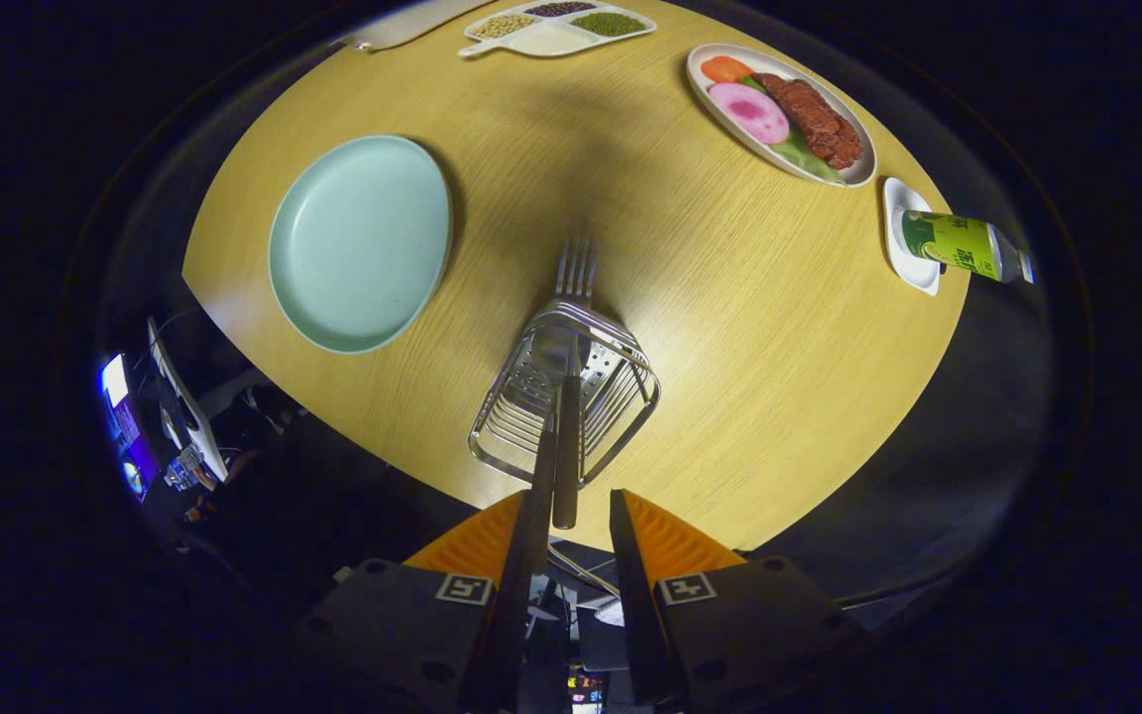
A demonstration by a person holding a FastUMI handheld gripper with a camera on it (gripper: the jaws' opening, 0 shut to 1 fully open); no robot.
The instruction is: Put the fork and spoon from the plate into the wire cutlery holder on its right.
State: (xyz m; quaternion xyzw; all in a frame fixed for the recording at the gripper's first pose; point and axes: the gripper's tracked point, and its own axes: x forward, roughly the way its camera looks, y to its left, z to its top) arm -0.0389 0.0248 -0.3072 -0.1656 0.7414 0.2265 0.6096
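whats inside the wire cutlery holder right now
Two dark-handled utensils stand in the silver wire cutlery holder: a metal fork, tines beyond its far rim, and a second one whose head is hidden. The hand-held gripper is open, the handles between its fingers.

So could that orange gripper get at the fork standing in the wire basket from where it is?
Probably yes. The gripper is open, and the dark handle of the fork rises from the wire cutlery holder right between its fingers; nothing sits in between.
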